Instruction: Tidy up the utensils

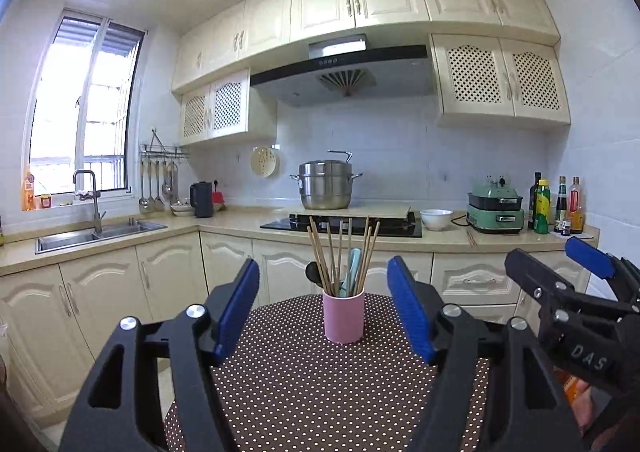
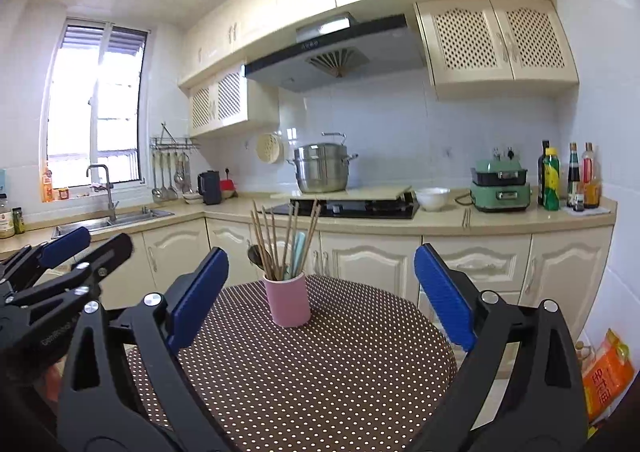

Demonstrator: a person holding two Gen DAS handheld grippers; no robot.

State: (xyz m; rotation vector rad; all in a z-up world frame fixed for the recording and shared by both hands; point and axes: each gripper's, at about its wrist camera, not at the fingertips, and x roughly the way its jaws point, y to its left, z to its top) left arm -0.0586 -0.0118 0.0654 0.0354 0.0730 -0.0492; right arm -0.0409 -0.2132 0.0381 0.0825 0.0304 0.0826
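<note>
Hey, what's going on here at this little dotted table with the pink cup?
A person holds a two-finger gripper in each hand above a round polka-dot table in a kitchen. The left gripper and the right gripper are both open and empty, clear of the pink cup. The cup stands upright near the table's far edge, with wooden chopsticks, a dark spoon and a pale green utensil standing in it. Nothing else lies on the table.

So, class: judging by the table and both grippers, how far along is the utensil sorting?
Looks done: chopsticks and spoons stand in the pink cup on the dotted table. In hand: nothing; left gripper and right gripper are open, empty. Left: no loose utensils visible.
</note>
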